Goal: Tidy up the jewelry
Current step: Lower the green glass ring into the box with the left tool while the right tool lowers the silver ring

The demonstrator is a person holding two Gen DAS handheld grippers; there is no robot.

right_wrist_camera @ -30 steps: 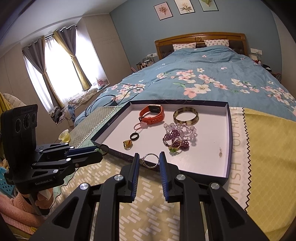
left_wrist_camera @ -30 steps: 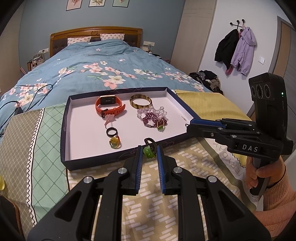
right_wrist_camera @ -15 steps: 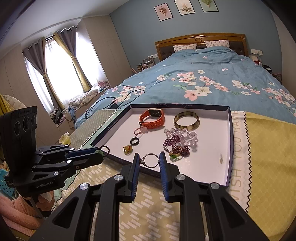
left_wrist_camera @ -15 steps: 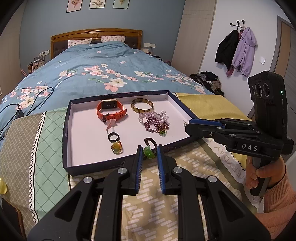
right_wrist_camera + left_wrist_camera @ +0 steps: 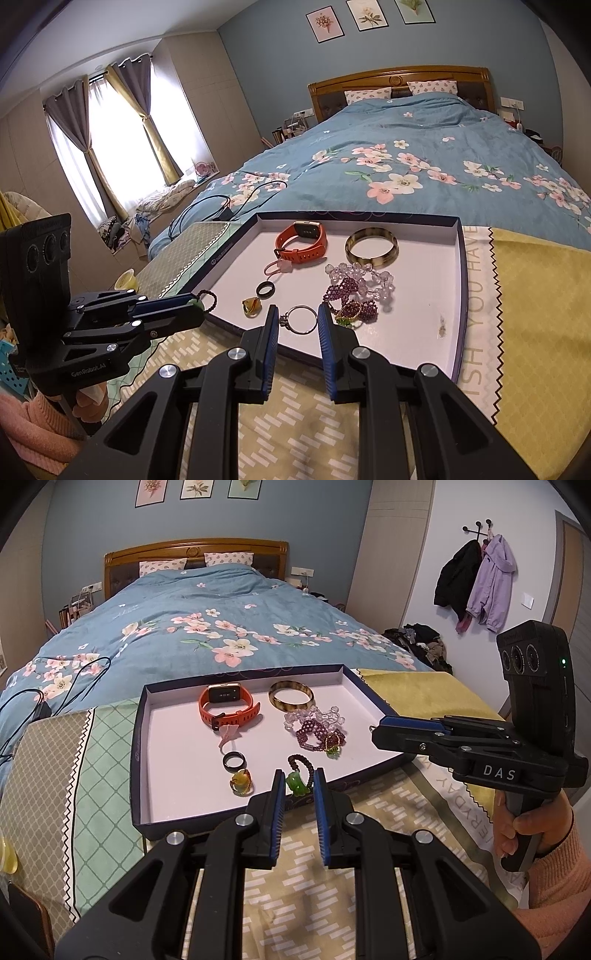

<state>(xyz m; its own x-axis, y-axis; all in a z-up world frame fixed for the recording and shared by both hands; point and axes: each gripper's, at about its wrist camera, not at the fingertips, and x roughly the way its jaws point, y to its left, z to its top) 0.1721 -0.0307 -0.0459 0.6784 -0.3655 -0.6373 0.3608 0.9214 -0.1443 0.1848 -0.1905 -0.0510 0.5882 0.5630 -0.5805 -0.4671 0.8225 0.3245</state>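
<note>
Both tongs loaded, held over near edge of shallow dark-blue cardboard tray w/ white floor (image 5: 137, 738).

Left gripper (image 5: 298, 786): closed on green jade-like pendant strung on dark beaded loop (image 5: 297, 782), loop standing up past the fingertips. Right gripper (image 5: 297, 320): closed on thin silver ring w/ small stone setting (image 5: 302, 319), pinched across its width, hanging just over near rim.

Already in tray: orange-strapped smartwatch (image 5: 226, 706) and tortoiseshell bangle (image 5: 291, 700) toward far edge; clear-bead and purple-bead bracelets in a heap (image 5: 318, 728) right of centre; black band ring (image 5: 234, 761) and amber-stone ring (image 5: 241, 782) near front edge, pink charm (image 5: 229, 734) behind them.

Step, by judgement: placing stage, two pieces carried in for sorting beside like items.

Next calls for: easing each piece down onto bare white floor, then opening the fingers. Silver ring prob. best by the other rings, front-left; pendant loop needs its own spot.

Room: big bare patch at tray's left side and near-left corner; right-hand strip also bare except a small stain-like mark. Rim low but raised, so must clear it going in. Bead heap close to right tongs, snag risk. Tray sits on soft bed cover, may give under pressure.
</note>
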